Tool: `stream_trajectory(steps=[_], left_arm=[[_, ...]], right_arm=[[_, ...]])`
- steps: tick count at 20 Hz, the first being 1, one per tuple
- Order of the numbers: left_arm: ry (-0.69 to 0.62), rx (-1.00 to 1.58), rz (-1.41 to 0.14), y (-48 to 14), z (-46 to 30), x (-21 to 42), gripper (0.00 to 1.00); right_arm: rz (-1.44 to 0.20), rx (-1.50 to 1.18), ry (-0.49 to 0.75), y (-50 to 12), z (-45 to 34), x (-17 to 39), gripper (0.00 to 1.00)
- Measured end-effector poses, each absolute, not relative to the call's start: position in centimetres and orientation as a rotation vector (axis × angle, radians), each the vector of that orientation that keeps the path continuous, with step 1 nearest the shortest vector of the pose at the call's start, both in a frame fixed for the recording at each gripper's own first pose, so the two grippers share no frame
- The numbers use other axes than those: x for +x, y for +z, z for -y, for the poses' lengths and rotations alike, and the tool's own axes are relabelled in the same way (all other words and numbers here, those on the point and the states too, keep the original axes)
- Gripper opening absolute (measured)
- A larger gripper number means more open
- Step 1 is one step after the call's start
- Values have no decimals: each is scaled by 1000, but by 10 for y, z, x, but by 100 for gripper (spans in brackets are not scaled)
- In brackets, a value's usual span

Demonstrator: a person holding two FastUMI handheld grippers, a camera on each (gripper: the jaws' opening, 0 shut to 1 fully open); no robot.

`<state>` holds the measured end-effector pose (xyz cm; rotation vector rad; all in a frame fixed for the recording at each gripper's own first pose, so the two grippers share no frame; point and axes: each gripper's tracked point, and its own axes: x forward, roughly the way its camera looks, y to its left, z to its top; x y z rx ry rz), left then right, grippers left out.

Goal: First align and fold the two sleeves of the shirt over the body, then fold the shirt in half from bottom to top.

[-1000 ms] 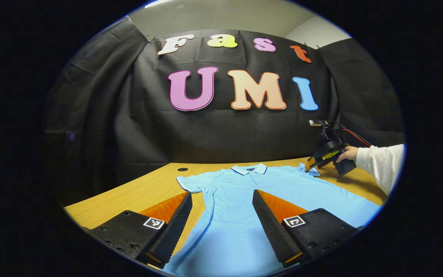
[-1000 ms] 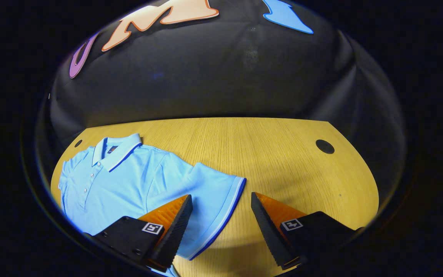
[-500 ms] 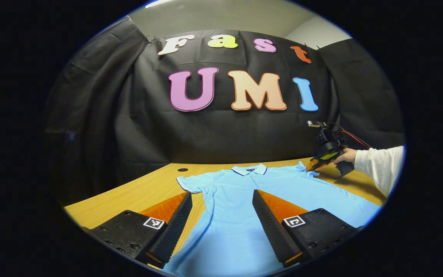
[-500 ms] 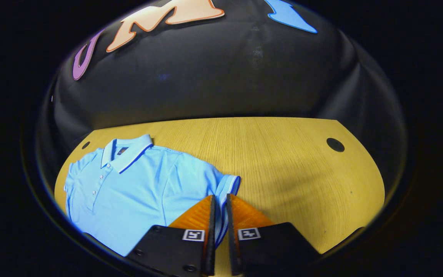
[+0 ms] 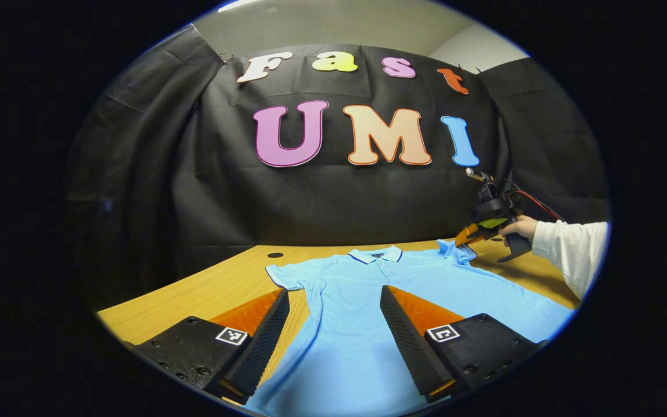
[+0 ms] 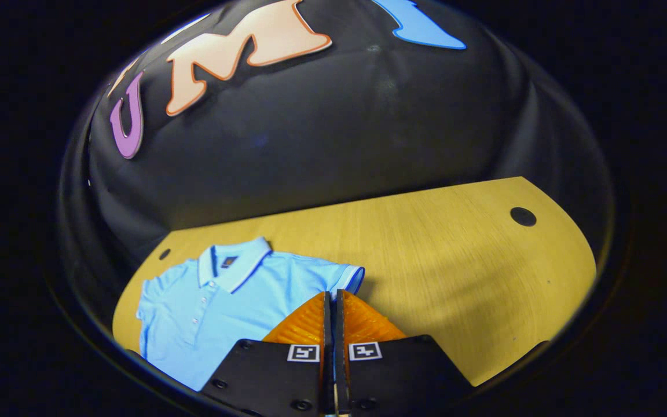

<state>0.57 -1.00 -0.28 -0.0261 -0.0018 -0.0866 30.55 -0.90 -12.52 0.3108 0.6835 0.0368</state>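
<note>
Shirt (image 5: 368, 301): lies face up on the wooden table (image 5: 194, 295), collar toward the booth wall. Left gripper (image 5: 333, 330): jaws wide open, above the shirt's lower body. Right gripper (image 6: 332, 324): jaws clamped together on the right sleeve (image 6: 345, 278), its edge raised off the table.

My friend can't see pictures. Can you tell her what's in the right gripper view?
The right gripper is shut on the sleeve of a light blue polo shirt, lifting its striped edge. The shirt lies collar-up at the left of a wooden table, with a black cloth wall behind.
</note>
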Motion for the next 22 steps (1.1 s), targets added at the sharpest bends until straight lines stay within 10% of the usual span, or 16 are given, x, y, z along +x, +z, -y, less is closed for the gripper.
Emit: stream_trajectory(steps=[11, 13, 18, 22], left_arm=[[-85, -29, 7, -3, 9, 6, 96], [-85, -28, 4, -4, 9, 7, 96], [-85, -30, 8, -3, 8, 6, 96], [-83, -30, -1, -5, 8, 8, 96]], right_arm=[[-749, 676, 289, -136, -105, 291, 6], [-741, 667, 323, -135, -115, 288, 17], [-728, 509, 383, -128, -119, 267, 95], [-670, 438, 420, -102, -119, 239, 97]])
